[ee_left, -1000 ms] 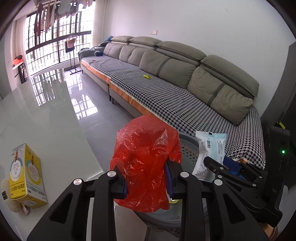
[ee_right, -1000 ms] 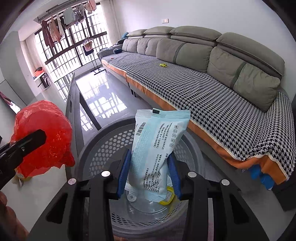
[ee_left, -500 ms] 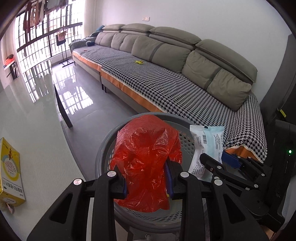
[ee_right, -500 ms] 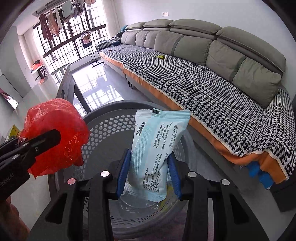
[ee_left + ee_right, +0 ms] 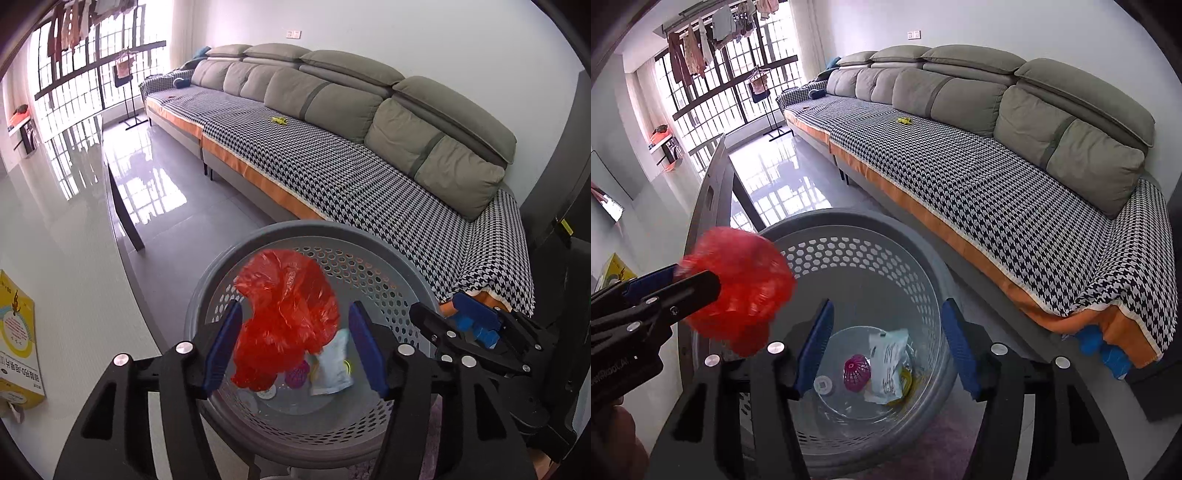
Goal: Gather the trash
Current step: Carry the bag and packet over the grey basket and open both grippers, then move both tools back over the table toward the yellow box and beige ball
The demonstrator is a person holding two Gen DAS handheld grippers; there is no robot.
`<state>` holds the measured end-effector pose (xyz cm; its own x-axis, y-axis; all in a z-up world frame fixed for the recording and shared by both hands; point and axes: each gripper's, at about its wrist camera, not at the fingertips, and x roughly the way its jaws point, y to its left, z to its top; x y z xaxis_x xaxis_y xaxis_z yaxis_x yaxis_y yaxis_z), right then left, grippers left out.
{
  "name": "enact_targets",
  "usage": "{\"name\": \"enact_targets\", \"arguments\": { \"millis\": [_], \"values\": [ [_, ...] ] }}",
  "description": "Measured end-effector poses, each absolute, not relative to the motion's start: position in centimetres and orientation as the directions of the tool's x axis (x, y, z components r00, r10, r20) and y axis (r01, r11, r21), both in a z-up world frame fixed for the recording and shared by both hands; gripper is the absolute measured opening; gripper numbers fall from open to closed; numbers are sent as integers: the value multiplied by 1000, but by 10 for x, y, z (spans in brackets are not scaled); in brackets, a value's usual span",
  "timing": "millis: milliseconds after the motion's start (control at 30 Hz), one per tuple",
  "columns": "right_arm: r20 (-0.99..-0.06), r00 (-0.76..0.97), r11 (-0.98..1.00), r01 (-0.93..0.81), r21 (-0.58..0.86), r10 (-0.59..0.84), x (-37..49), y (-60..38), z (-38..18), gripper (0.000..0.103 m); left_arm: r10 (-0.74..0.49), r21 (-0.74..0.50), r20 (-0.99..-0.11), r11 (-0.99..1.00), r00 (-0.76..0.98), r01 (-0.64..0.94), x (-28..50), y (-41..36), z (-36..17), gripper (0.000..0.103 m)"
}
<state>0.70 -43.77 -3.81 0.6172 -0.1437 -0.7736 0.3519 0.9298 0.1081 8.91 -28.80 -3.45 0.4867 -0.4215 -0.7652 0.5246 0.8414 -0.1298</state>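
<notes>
Here, in the left wrist view, the left claw (image 5: 293, 349) stands wide open, its blue pads apart on either side of a crumpled red plastic bag (image 5: 286, 325) that looks blurred and sits between them over the mouth of the grey perforated trash basket (image 5: 388, 273); whether the bag touches either pad cannot be told. The bag hides much of the basket's floor, where a pale blue packet (image 5: 332, 363) and a magenta ball (image 5: 296, 373) peek out. The right claw (image 5: 458, 325) juts in from the right, and a yellow box (image 5: 16, 343) on the white table (image 5: 62, 258) is cut off by the left edge. In the right wrist view, the right claw (image 5: 886, 347) is also spread wide and empty above the basket (image 5: 871, 225). The packet (image 5: 888, 360) lies crumpled on the bottom just beside the ball (image 5: 856, 371) and a small white disc (image 5: 823, 384). The red bag (image 5: 738, 291) is smeared by blur at the tip of the left claw (image 5: 670, 286), over the basket's left rim.
</notes>
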Motion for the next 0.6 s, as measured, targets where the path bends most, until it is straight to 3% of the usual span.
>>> {"name": "enact_targets", "arguments": {
  "millis": [600],
  "values": [
    [-776, 615, 938, 334, 96, -139, 7, -427, -36, 58, -377, -96, -744, 877, 551, 471, 82, -269, -25, 69]
  ]
}}
